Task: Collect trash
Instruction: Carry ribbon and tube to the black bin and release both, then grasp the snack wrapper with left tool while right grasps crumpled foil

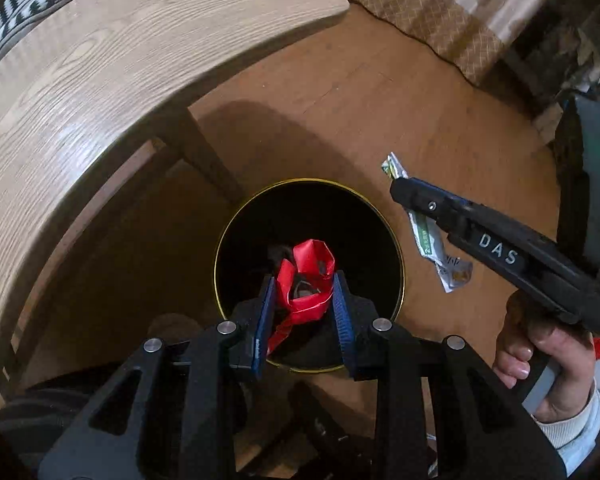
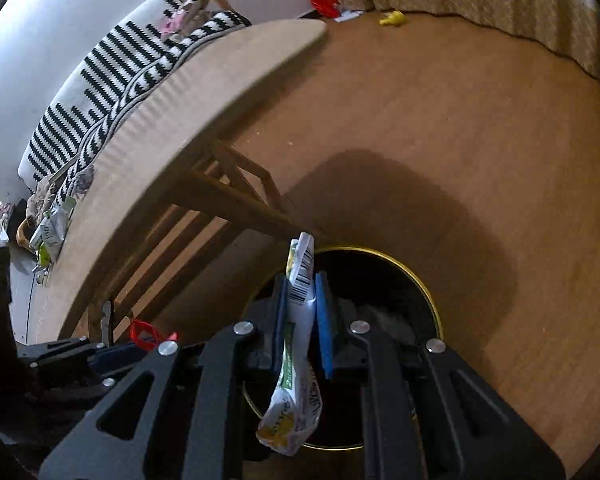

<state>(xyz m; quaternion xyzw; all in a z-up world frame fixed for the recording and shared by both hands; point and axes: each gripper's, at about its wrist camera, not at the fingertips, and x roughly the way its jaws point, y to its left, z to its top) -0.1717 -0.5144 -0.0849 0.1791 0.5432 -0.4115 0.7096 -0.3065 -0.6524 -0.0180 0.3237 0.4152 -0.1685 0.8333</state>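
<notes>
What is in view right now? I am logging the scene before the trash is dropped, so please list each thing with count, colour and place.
Bin: one, black with a gold rim, on the floor beside the table.
Red wrapper: one, red, crumpled, held above the bin's mouth.
White wrapper: one, white with green and yellow print, held above the bin.
Table: one, light wood, beside the bin.
Striped cushions: black and white, behind the table.
Floor: brown.
Curtain: tan, patterned, at the far edge of the floor.
Yellow object: one, on the floor by the curtain.
Left gripper: shut on the red wrapper.
Right gripper: shut on the white wrapper.
</notes>
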